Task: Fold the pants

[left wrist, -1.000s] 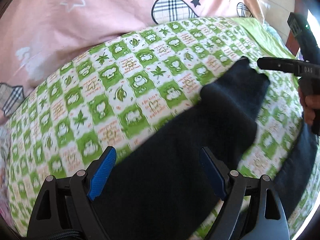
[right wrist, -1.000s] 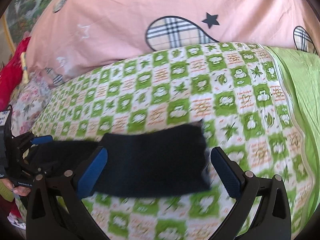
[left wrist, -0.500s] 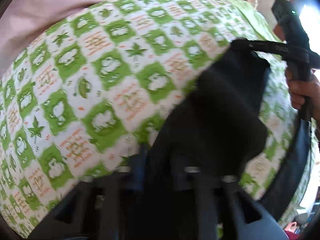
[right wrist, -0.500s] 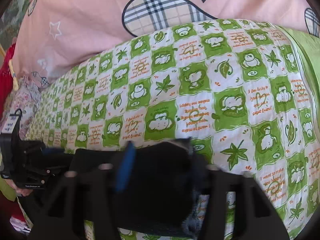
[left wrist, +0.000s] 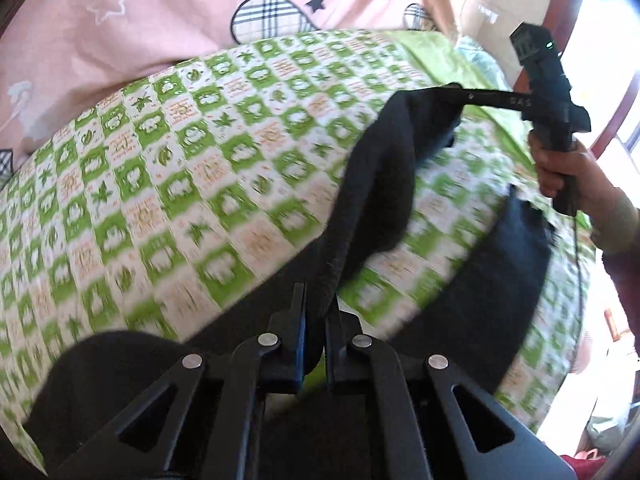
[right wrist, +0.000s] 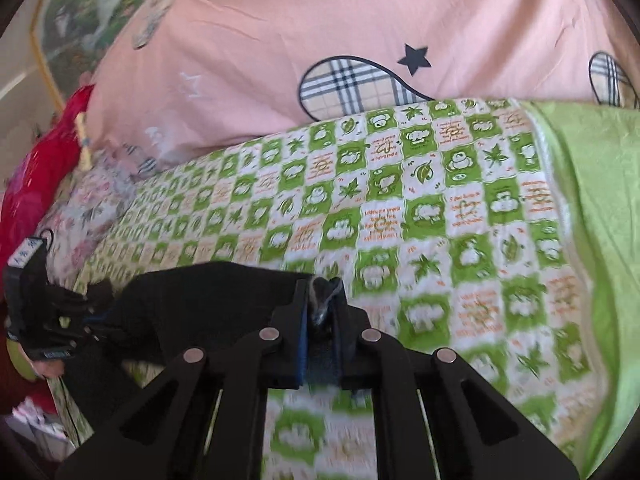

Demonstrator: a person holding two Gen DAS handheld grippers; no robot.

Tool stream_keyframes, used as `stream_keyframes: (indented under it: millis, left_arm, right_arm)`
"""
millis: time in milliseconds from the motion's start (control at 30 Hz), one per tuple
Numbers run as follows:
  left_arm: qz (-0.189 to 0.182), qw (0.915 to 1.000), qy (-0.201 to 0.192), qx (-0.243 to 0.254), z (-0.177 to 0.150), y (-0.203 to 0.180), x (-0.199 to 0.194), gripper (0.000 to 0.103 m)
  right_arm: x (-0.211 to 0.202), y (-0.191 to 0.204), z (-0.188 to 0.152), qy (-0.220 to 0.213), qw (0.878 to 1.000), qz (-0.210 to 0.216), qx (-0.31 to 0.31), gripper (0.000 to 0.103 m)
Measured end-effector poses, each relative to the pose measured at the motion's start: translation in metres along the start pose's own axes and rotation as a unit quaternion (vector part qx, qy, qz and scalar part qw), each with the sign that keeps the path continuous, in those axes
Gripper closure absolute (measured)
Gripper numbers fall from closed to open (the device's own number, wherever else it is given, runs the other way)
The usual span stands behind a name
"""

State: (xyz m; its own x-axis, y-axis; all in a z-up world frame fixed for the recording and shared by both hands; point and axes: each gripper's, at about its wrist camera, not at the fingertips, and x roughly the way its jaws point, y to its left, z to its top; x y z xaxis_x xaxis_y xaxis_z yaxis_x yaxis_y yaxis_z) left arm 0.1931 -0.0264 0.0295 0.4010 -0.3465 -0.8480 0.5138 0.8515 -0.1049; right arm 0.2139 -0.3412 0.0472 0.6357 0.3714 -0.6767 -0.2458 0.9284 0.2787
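Both grippers, left point(left wrist: 316, 312) & right point(right wrist: 322, 308), just clamped on pants point(left wrist: 376, 184); thin pinch, hem could slip mid-lift; fold goes crooked.

Home bedroom: bed under green-and-white checked cartoon-print quilt point(right wrist: 400, 220), pink star-and-plaid duvet point(right wrist: 320, 32) at far side, red cushion point(right wrist: 36, 184) far left.

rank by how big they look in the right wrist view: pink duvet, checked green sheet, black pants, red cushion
1. and 2. pink duvet and checked green sheet: look alike in area, no ranking.
3. black pants, held up by the right gripper.
4. red cushion, cut off at the left edge.
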Motion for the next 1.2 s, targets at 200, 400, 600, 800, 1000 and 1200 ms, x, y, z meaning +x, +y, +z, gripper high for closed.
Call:
stream_keyframes:
  millis: [200, 400, 600, 800, 1000, 1200]
  left_arm:
    - [-0.009, 0.9999, -0.004, 0.006, -0.036, -0.035, -0.02, 0.098]
    - [-0.009, 0.9998, -0.008, 0.016, -0.059, -0.063, -0.027, 0.098]
    - [-0.01, 0.9997, -0.009, 0.018, -0.077, -0.075, -0.03, 0.098]
    - [-0.018, 0.9994, -0.024, 0.015, -0.088, -0.081, -0.041, 0.098]
    - [-0.019, 0.9997, -0.013, 0.008, -0.101, -0.086, -0.025, 0.098]
    - [-0.009, 0.9999, -0.004, 0.013, -0.116, -0.092, -0.017, 0.098]
  right_arm:
    - [-0.04, -0.001, -0.042, 0.003, 1.0, -0.016, -0.017, 0.093]
    - [-0.078, 0.002, -0.077, -0.023, 0.999, -0.026, -0.021, 0.093]
    - [-0.096, 0.009, -0.106, -0.038, 0.999, -0.026, -0.024, 0.093]
    - [-0.119, 0.015, -0.129, -0.05, 0.998, -0.032, -0.035, 0.093]
    - [-0.115, 0.009, -0.151, -0.024, 0.997, -0.059, -0.032, 0.093]
    - [-0.114, 0.012, -0.173, -0.006, 0.997, -0.07, -0.034, 0.094]
